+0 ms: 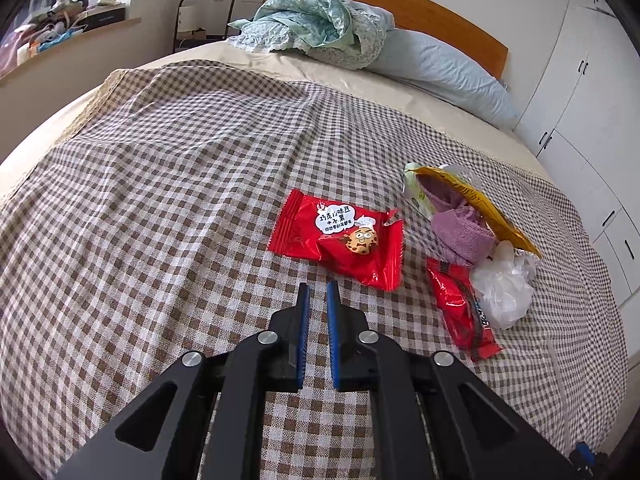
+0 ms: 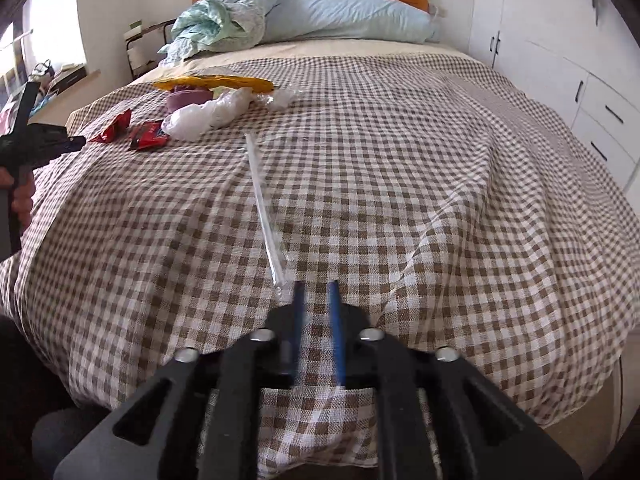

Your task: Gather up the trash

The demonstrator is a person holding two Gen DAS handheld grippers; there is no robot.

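A clear straw wrapper lies on the checked bedspread, its near end just beside the right gripper, whose blurred jaws stand apart. Red wrappers and a white plastic bag cluster near the bedspread's far left corner.

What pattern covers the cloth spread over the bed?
Brown-and-white gingham checks on the spread cloth; clearest in the left wrist view.

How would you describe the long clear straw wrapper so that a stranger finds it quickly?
Look at the checked bedspread. The straw wrapper lies alone near its middle, apart from the trash pile. It is the only long, thin, transparent strip.
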